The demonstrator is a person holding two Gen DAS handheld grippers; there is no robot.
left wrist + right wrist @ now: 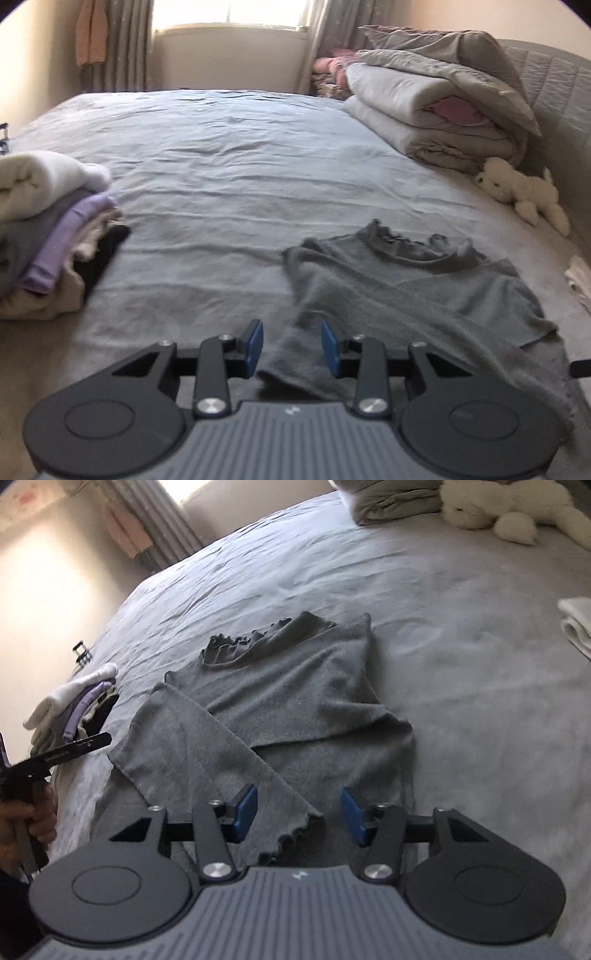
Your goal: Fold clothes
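Both your tongs, left and right, gape empty over the top's near sleeve, poised to fold it.

The left claw hangs low over the near edge of the bed, its blue pads spread apart with a sleeve end of the grey top lying between them, not pinched. The top lies partly folded toward the bed's right side, frilled collar pointing away. A stack of folded clothes sits at the left edge. Folded duvets fill the far right corner, with a white plush toy just beside them.
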